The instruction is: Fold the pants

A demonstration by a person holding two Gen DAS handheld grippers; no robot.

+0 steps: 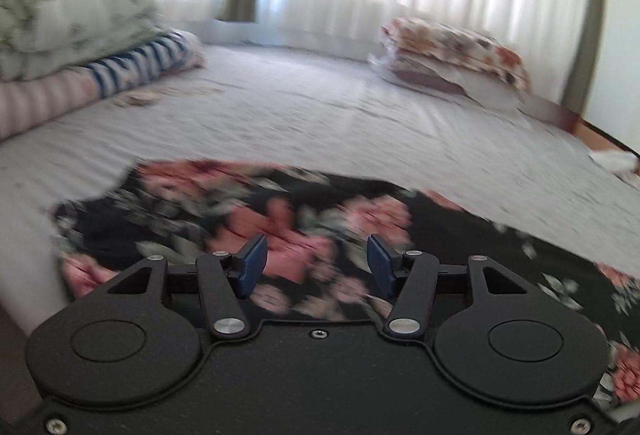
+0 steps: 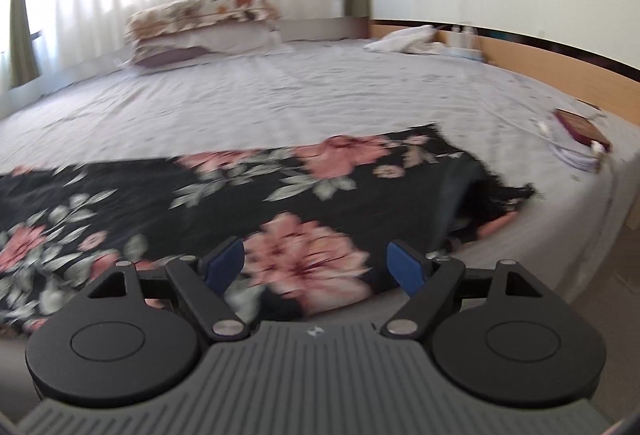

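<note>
Pants [image 1: 248, 219] lie spread flat along the near edge of the bed [image 1: 320, 115], black with pink flowers. Both my grippers hang above the cloth, gripping nothing: the left gripper [image 1: 317, 264] stands parted, the right gripper [image 2: 316, 267] wider. I judge one fold is laid and I am between grabs. Next, each needs a fresh hold on an edge; the frames are blurred.

Bed [image 1: 320, 115] carries everything, covered by pale grey sheet [image 2: 320, 95]. Black floral pants [image 2: 224, 191] lie flat across near edge. Two stacked pillows [image 2: 200, 23] at far side by window. Folded quilts and striped blanket [image 1: 140, 61] piled at left. White cloth [image 2: 404, 37] near wooden headboard. Reddish book [image 2: 582, 129] near right edge.
</note>
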